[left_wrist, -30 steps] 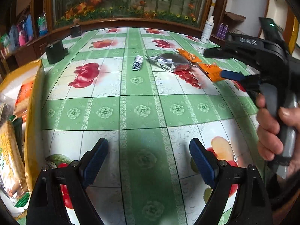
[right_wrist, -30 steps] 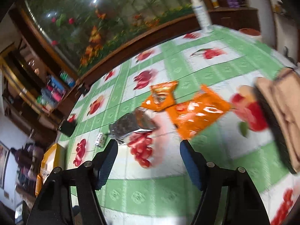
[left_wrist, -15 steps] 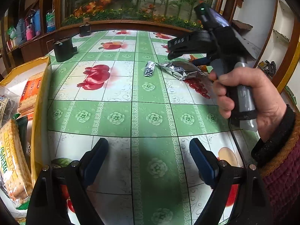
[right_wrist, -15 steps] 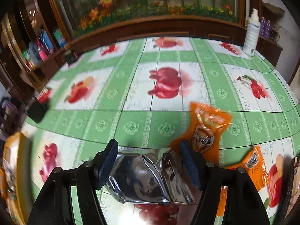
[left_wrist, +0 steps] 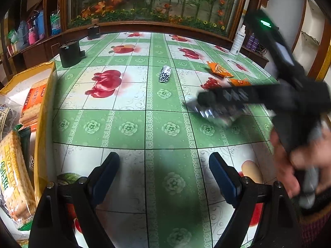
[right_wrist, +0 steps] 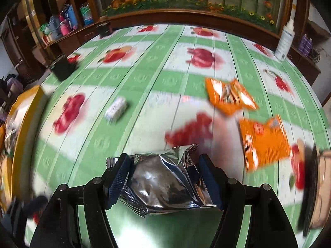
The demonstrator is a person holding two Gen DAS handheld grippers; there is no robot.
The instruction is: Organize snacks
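Right gripper point(right_wrist: 164, 180) now carries silver packet point(right_wrist: 165, 184); jaws clamp it.

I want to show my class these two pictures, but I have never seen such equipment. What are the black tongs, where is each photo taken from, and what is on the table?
No robot here: a person holds a hand-operated two-finger gripper in each hand, each with a camera looking along its fingers. In the left camera's picture, the left gripper is open and empty above the green fruit-patterned tablecloth, with a yellow box of biscuit packs at left. In the right camera's picture, the right gripper grips a crinkled silver foil snack packet. Two orange snack packets and a small white patterned packet lie beyond.
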